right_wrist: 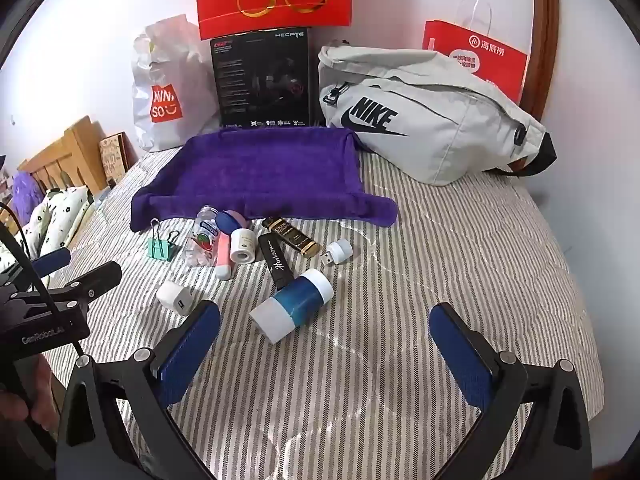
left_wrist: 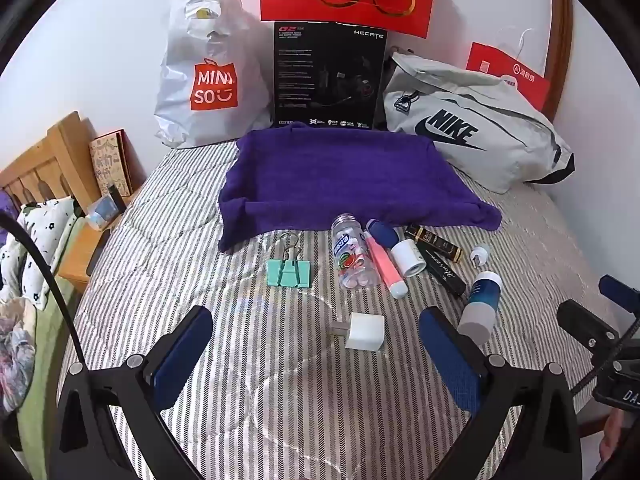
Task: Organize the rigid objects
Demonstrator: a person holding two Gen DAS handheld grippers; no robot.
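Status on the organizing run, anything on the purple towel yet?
Nothing done: the purple towel looks bare. Nothing in hand: left tool and right tool are open. Left: charger cube, binder clip, blue bottle and the other small items, all on the bedspread.

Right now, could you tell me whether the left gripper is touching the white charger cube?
Apart. In the left wrist view the left gripper is open, and the white charger cube lies on the striped bedcover between the blue pads, with bedcover showing on either side.

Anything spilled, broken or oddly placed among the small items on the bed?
Nothing spilled or visibly damaged. The small items lie jumbled on the striped bedding, none yet on the purple towel; the blue-and-white bottle lies tipped on its side.
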